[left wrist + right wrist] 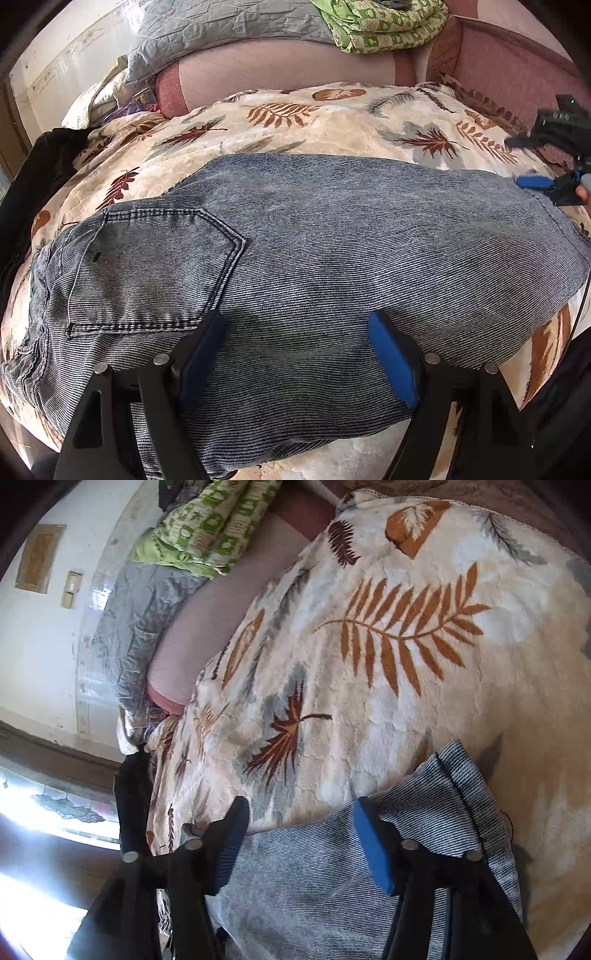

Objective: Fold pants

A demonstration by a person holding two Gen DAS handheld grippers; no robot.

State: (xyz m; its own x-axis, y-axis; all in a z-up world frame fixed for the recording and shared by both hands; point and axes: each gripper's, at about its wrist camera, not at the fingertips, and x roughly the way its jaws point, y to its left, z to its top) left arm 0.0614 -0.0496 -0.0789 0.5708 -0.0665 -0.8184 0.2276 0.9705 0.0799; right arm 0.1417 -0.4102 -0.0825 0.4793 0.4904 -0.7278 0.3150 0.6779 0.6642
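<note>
On leaf-print blanket (332,122): jeans (295,240) flat, legs stacked. Left gripper (297,332) and right gripper (301,814) both spread wide over denim. Grey quilt (221,26), green bedding (384,26) behind.

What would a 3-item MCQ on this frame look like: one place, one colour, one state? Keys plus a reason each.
1. Where do the jeans lie?
A. on the leaf-print blanket
B. on a wooden chair
C. in a basket

2. What colour are the pads on the left gripper fingers?
A. red
B. blue
C. yellow

3. How does the right gripper stand?
A. shut on a sock
B. open, fingers apart at the hem end of the jeans
C. out of view

Key:
1 A, denim spreads flat across the blanket in the left wrist view.
2 B, both pads show blue against the black fingers.
3 B, a wide gap shows between its fingers in the right wrist view, with denim under them.
</note>
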